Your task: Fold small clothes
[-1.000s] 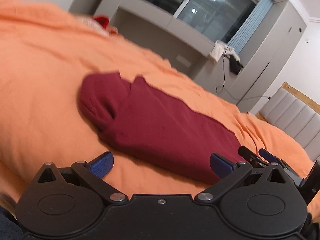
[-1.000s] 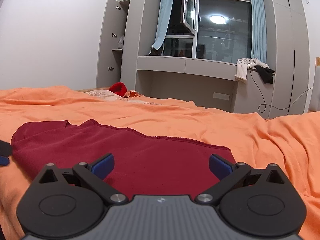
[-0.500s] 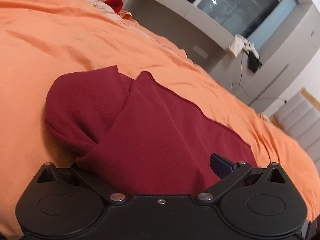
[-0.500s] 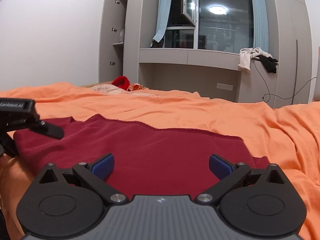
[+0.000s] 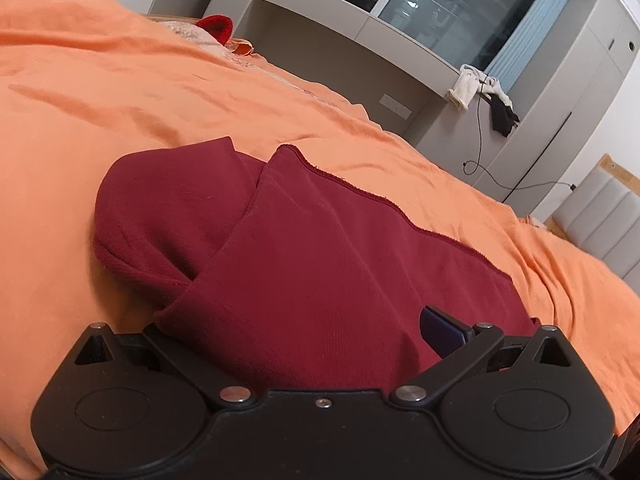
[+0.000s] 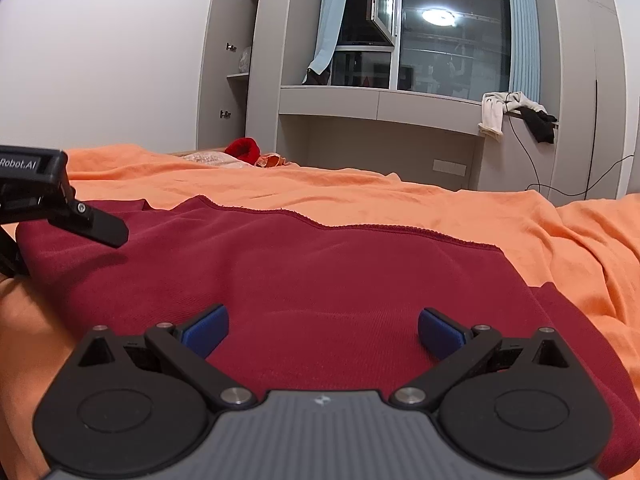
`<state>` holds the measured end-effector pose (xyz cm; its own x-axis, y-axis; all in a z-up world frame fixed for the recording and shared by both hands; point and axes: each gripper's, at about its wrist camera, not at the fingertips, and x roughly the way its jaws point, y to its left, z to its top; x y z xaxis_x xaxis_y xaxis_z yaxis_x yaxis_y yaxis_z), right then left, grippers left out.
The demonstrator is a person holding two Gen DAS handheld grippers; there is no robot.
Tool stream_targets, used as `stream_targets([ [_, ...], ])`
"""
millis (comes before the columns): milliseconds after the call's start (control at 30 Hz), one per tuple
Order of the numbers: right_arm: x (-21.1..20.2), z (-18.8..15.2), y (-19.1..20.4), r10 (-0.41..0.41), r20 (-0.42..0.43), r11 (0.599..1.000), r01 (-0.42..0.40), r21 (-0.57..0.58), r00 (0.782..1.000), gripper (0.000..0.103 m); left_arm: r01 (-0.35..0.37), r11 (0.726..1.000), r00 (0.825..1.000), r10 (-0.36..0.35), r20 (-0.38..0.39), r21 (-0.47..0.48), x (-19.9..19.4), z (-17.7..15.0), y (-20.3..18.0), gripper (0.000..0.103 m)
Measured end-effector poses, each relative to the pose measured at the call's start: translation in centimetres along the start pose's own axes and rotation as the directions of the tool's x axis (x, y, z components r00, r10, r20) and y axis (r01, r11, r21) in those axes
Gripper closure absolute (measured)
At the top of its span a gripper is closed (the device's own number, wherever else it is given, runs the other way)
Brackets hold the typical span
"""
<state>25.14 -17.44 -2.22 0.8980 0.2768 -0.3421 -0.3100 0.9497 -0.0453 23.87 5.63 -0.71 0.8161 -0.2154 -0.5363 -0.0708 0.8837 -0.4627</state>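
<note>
A dark red garment [image 5: 320,252] lies partly folded on the orange bedsheet [image 5: 100,92]; it also shows in the right wrist view [image 6: 320,272]. My left gripper [image 5: 320,332] is open, its jaws wide around the garment's near edge: the cloth covers the left pad and the right blue pad [image 5: 440,330] shows on top. My right gripper [image 6: 322,330] is open, both blue pads resting just over the garment's near part. The left gripper's body [image 6: 48,196] shows at the left edge of the right wrist view.
A red item [image 6: 244,150] and pale clothes lie at the bed's far edge. A grey desk-shelf unit [image 6: 380,106] with draped clothes and cables stands beyond, under a window. A padded headboard [image 5: 600,216] is at the right.
My left gripper has moved forward onto the garment's near edge, so the cloth now covers its left pad. My right gripper has advanced slightly over the garment.
</note>
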Motion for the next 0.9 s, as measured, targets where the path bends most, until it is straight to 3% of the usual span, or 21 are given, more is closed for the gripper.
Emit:
stream_targets([
  [667, -0.14, 0.03, -0.08, -0.001, 0.002, 1.000, 0.001, 0.002, 1.000, 0.000, -0.006, 1.000, 1.000, 0.006, 0.015, -0.005, -0.09, -0.27, 0.25, 0.001],
  [900, -0.20, 0.00, -0.22, -0.003, -0.017, 1.000, 0.003, 0.007, 1.000, 0.000, -0.054, 0.998, 0.997, 0.052, 0.060, 0.017, -0.23, -0.72, 0.04, 0.006],
])
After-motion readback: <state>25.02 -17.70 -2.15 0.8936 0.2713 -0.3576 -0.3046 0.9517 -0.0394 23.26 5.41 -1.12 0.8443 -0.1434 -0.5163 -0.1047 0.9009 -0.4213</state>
